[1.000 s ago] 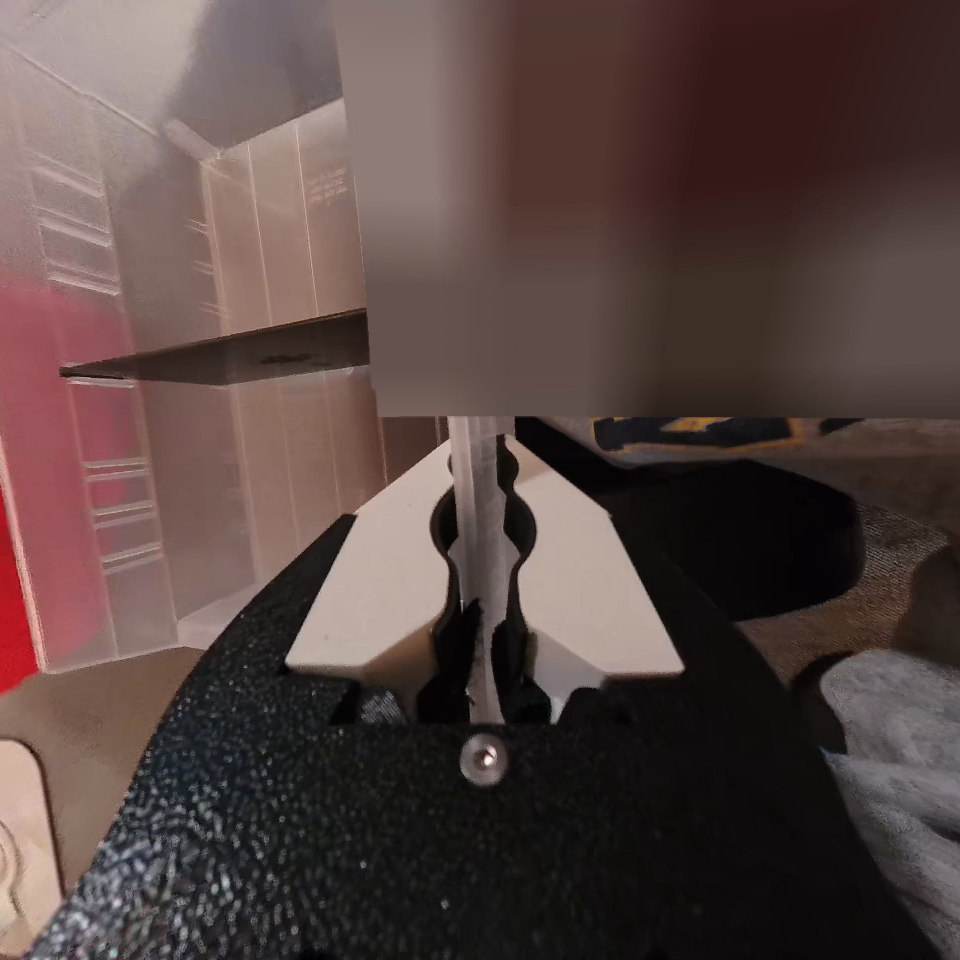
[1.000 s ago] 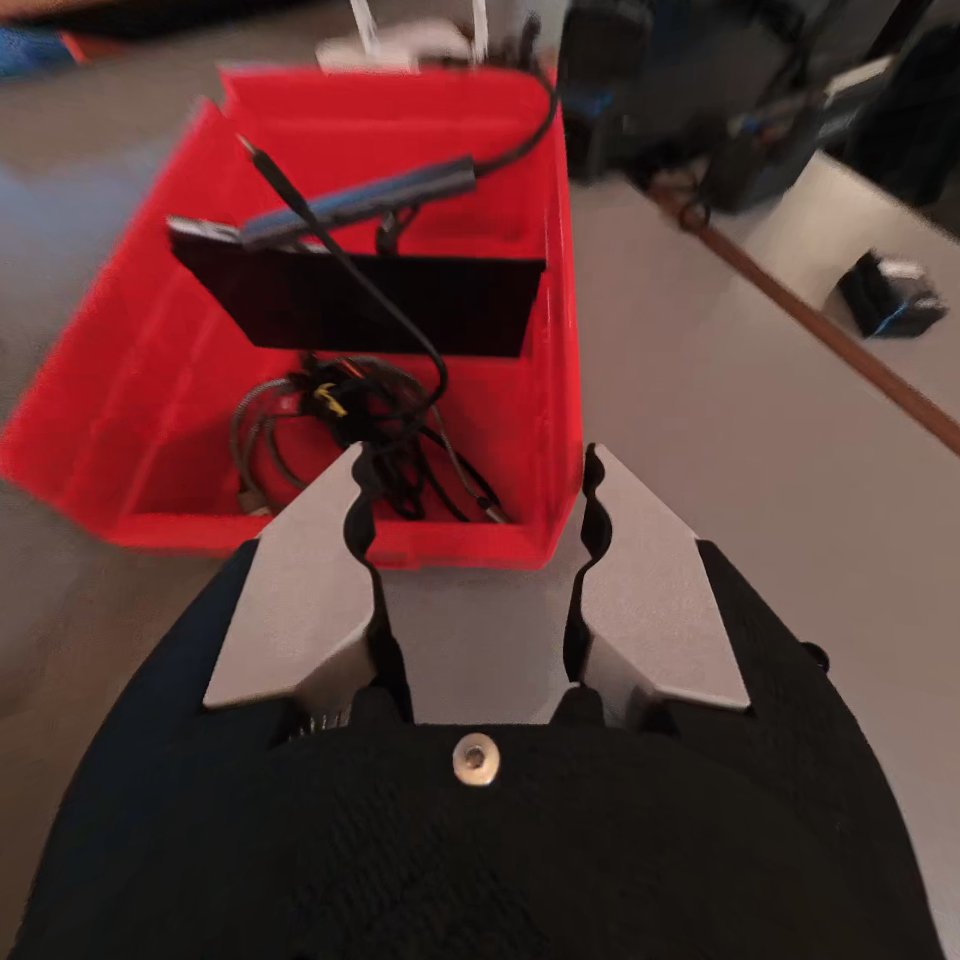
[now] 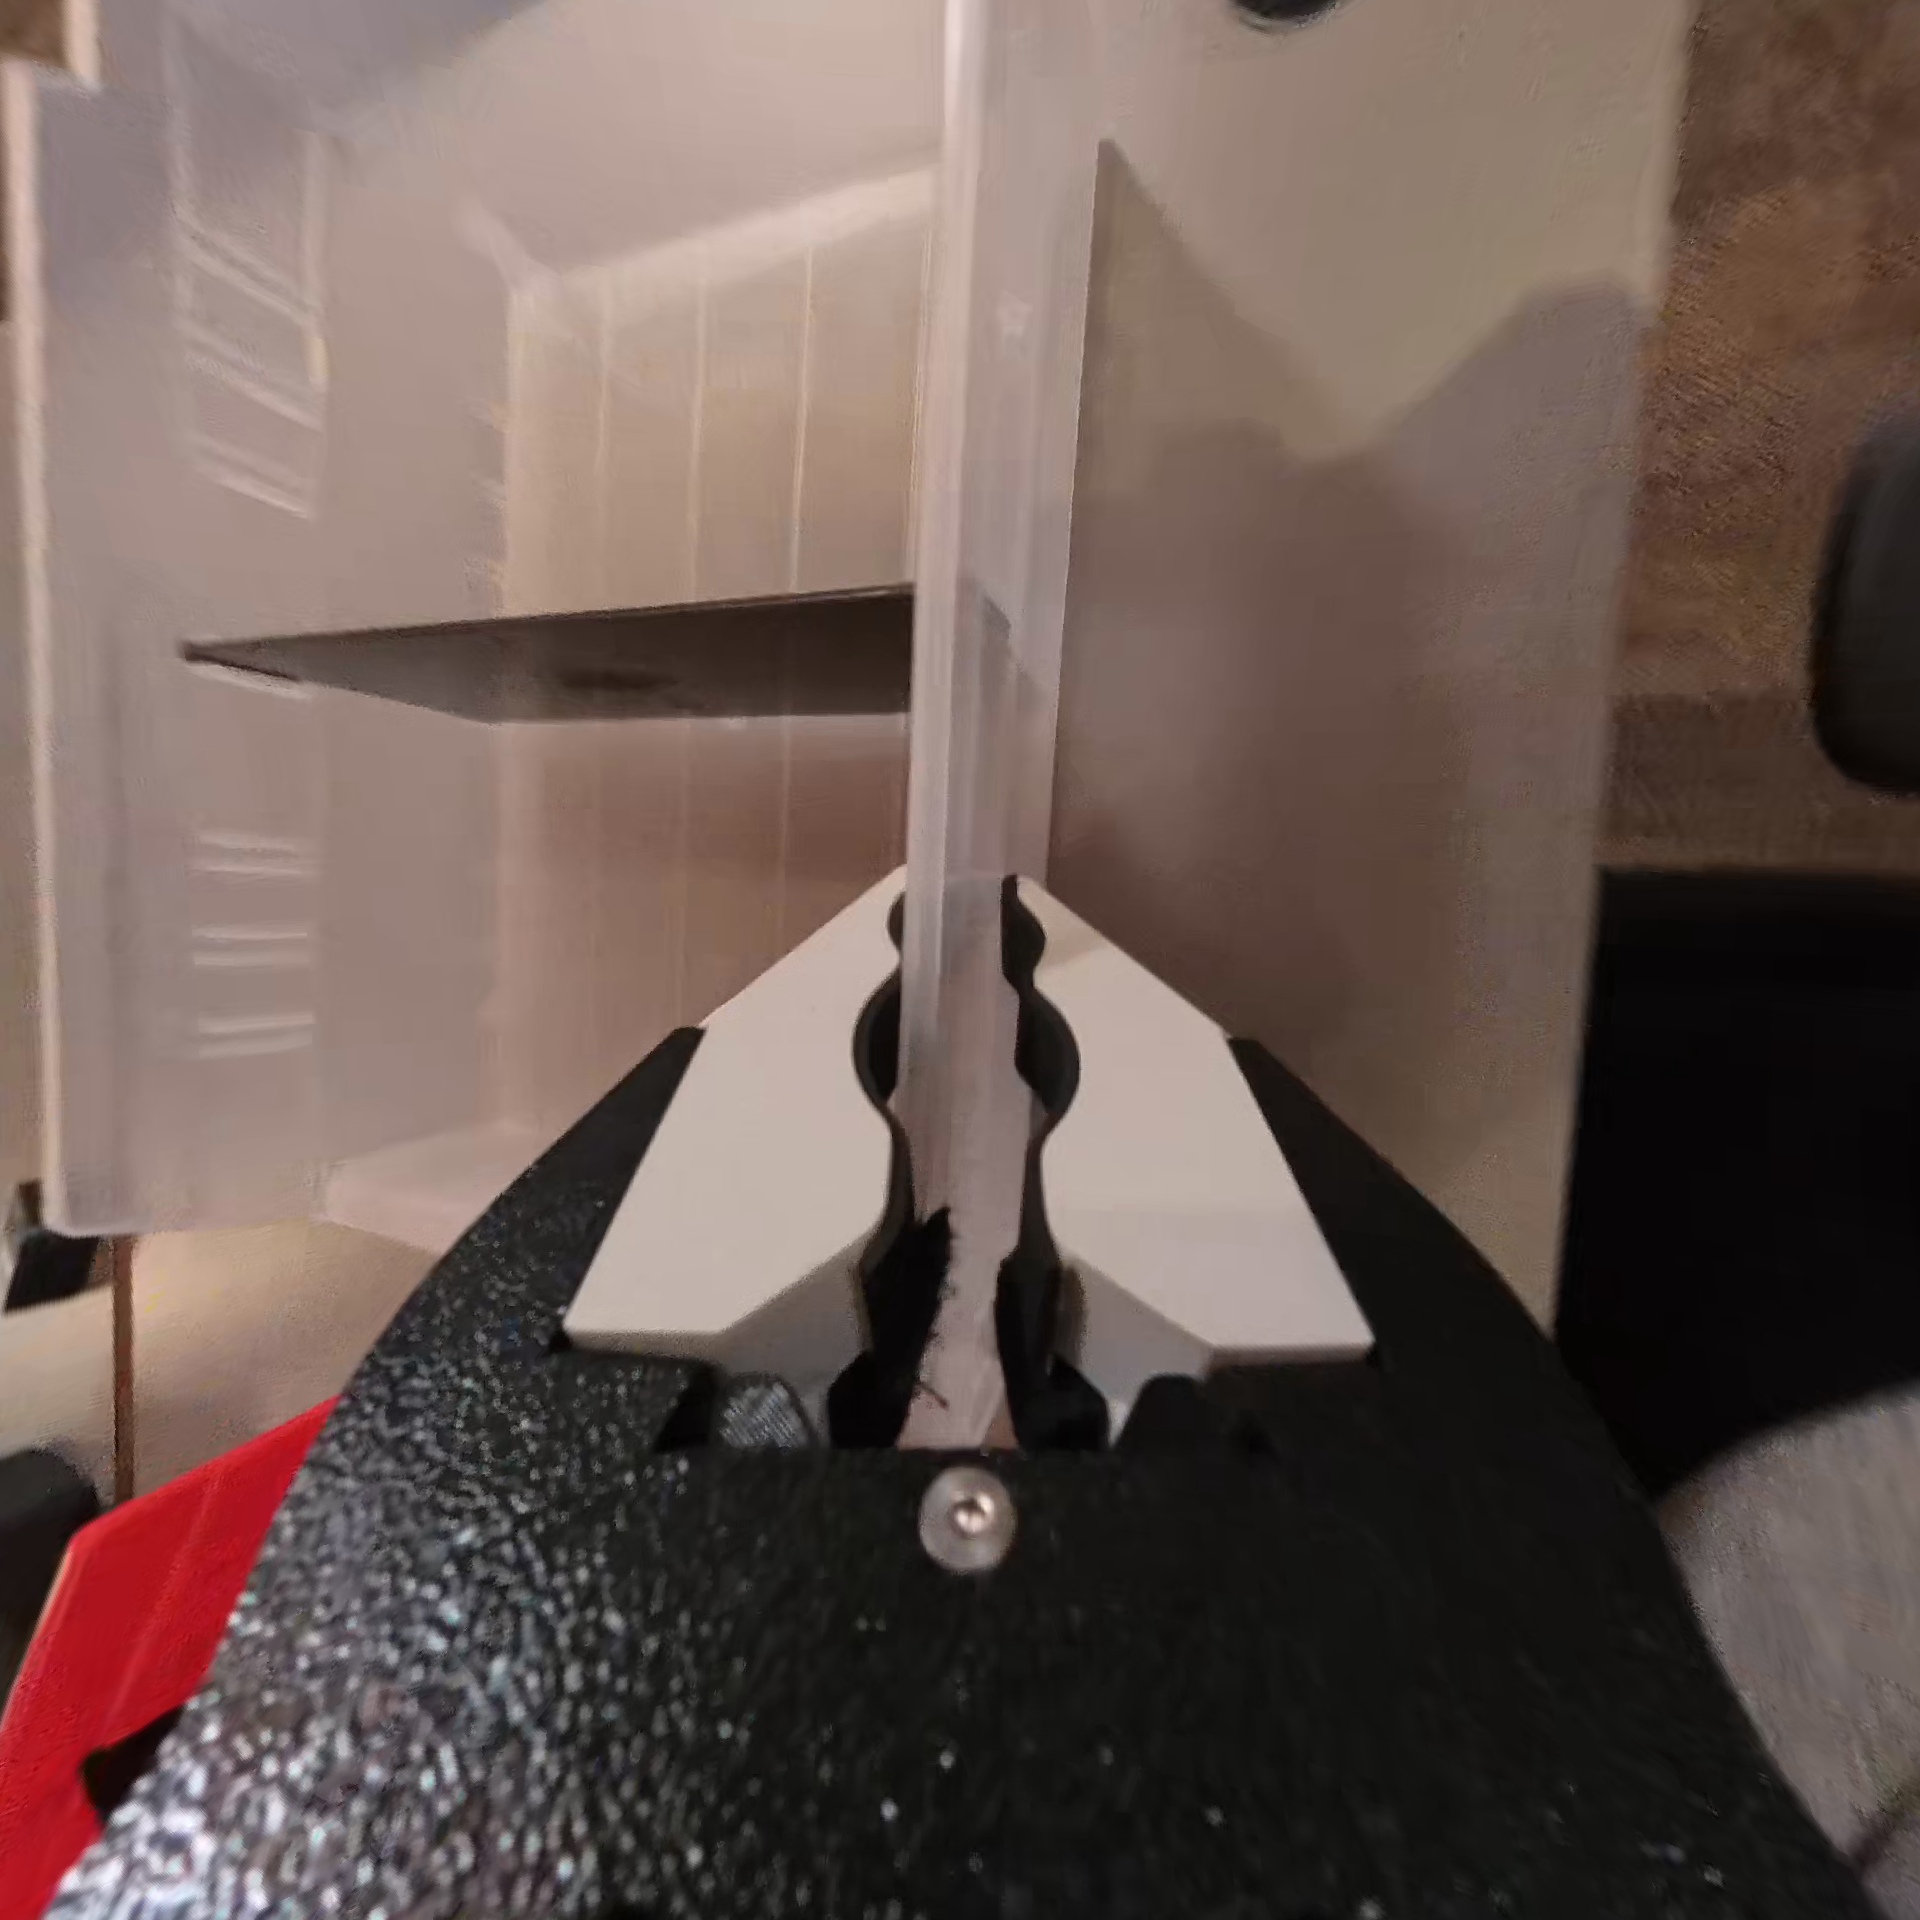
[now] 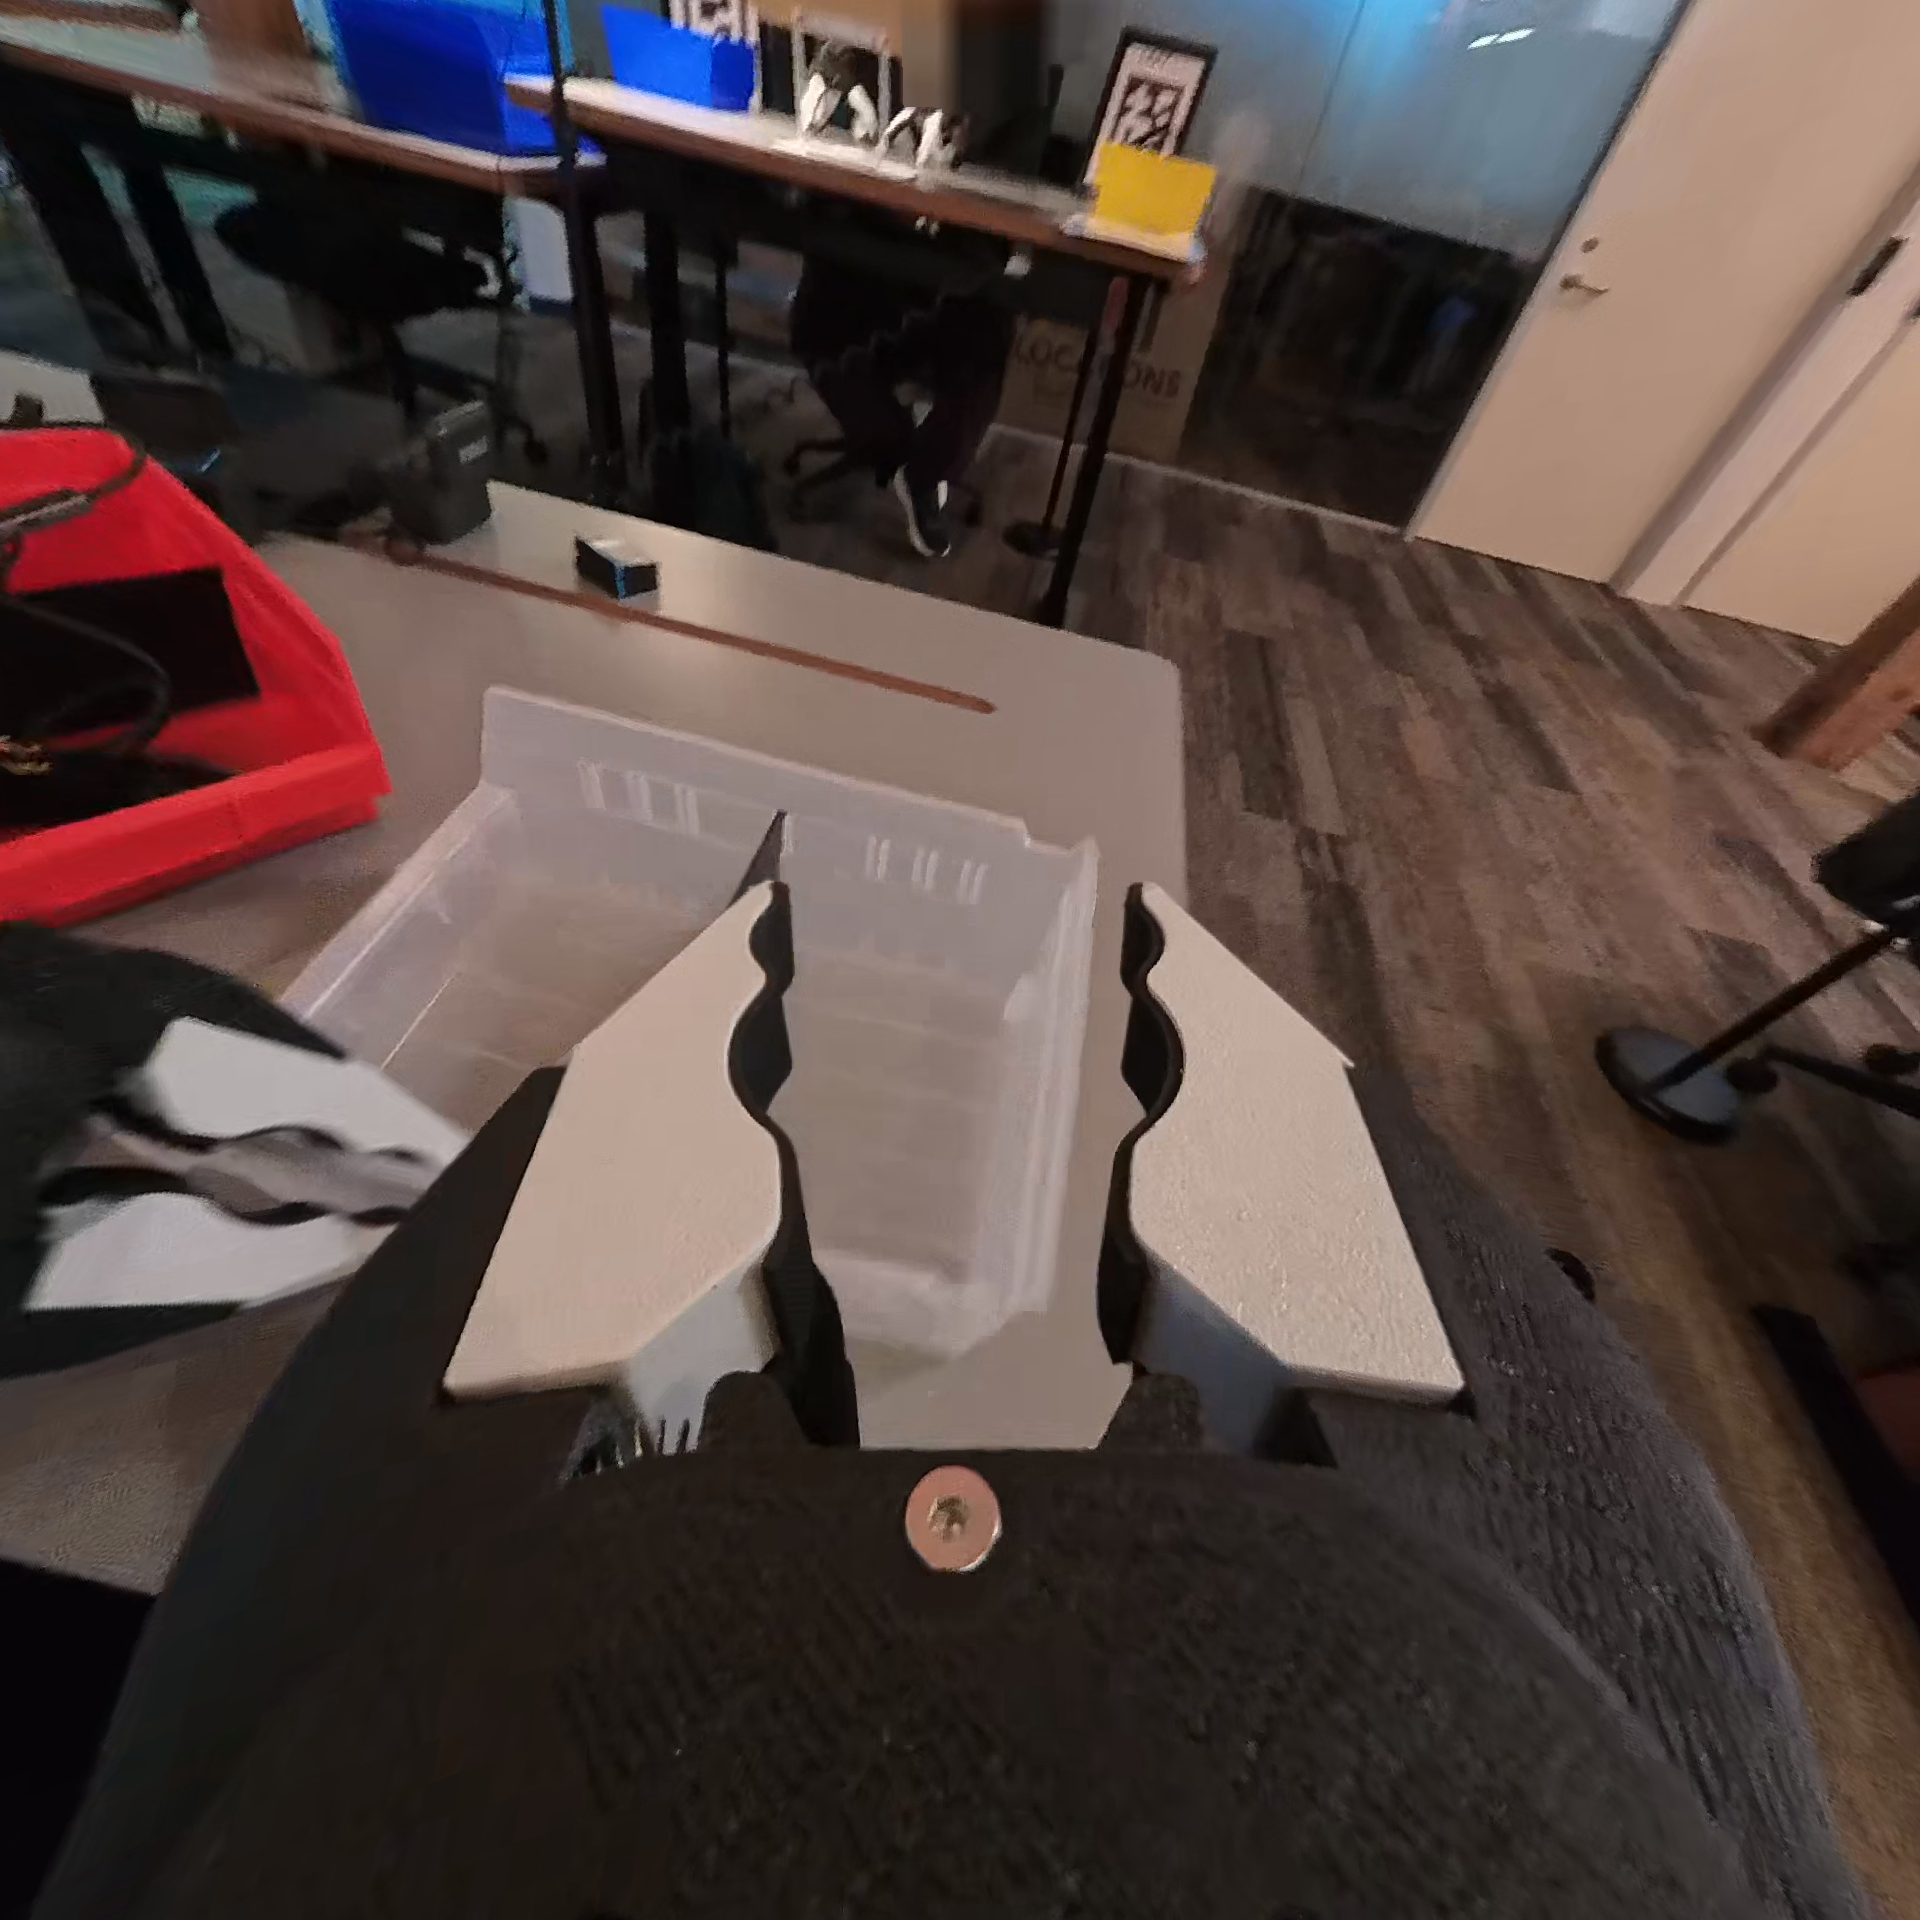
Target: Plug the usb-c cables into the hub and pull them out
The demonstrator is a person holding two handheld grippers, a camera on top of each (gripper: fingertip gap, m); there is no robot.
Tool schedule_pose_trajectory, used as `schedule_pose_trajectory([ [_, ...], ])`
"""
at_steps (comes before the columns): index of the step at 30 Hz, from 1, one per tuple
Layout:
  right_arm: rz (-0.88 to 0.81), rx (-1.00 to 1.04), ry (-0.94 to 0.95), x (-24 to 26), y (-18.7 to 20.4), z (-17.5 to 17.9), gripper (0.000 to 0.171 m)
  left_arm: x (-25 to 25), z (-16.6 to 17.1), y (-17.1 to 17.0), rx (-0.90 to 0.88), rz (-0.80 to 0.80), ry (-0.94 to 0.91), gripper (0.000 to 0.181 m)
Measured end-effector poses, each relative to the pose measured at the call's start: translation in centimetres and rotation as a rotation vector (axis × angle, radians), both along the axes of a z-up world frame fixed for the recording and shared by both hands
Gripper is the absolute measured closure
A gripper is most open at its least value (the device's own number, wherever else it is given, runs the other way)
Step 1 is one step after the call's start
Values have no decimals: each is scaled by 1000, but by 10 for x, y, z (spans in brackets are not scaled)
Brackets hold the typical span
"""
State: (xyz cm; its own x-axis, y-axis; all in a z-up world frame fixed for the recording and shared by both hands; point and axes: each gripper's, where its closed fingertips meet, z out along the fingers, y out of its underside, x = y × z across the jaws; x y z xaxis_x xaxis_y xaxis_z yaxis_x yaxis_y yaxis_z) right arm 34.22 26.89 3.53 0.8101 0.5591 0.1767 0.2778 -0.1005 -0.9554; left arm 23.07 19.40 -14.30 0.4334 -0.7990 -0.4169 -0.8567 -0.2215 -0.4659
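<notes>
My left gripper (image 3: 956, 883) is shut on the side wall of a clear plastic bin (image 3: 997, 416), which runs up between the fingers. A black divider (image 3: 623, 655) crosses the bin's inside. In the right wrist view the clear bin (image 4: 1070, 935) stands on the grey table, with the left gripper (image 4: 239, 1143) blurred at its near left. My right gripper (image 4: 956, 894) is open and empty, just above the bin's near end. A red bin (image 4: 208, 810) at the left holds dark cables (image 4: 104, 665) and a black divider (image 4: 156, 634). No hub shows clearly.
The grey table (image 4: 935, 644) ends just right of the clear bin, with carpeted floor beyond. A small black box (image 4: 618, 571) lies at the far side. Desks and chairs stand behind. A stand base (image 4: 1683, 1081) is on the floor at right. The red bin's corner (image 3: 156, 1558) sits lower left. Across from one pair of fingers to the other is roughly 20 cm.
The right gripper has swung from facing the red bin to over the clear bin, still open. The left gripper keeps its hold on the clear bin's wall; the bin has shifted against the background.
</notes>
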Motion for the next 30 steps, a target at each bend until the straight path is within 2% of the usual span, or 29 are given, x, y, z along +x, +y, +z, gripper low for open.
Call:
schedule_pose_trajectory([
  [4, 103, -53, -74, -42, 1, -19, 108, -7, 5, 35, 104, 130, -3, 160],
  [6, 114, -65, -128, -54, 2, -27, 108, -9, 18, 40, 212, 148, -70, 130],
  [9, 89, -82, -155, -59, 5, -32, 108, -26, 53, 22, 352, 162, -147, 91],
  [11, 25, -113, -117, -53, 11, -33, 106, -53, 84, 2, 467, 192, -232, 89],
  [13, -44, -151, -40, -46, 19, -35, 105, -100, 114, -16, 599, 275, -311, 100],
  [15, -85, -207, 26, -42, 25, -41, 96, -156, 136, -33, 778, 341, -276, 114],
  [17, -85, -251, 31, -44, 29, -51, 94, -201, 127, -45, 788, 391, -165, 122],
  [19, 10, -288, 8, -62, 22, -59, 100, -232, 100, -54, 670, 434, -100, 109],
  [21, 258, -328, -32, -102, -6, -64, 109, -245, 78, -64, 559, 401, -106, 102],
  [23, 579, -316, -132, -143, -53, -71, 109, -247, 64, -72, 475, 342, -153, 94],
  [25, 765, -286, -295, -168, -88, -89, 110, -251, 55, -76, 415, 296, -140, 85],
  [29, 861, -365, -558, -193, -112, -137, 111, -267, 35, -74, 337, 268, -26, 81],
  [30, 881, -377, -603, -196, -116, -147, 106, -267, 29, -73, 317, 247, -15, 84],
])
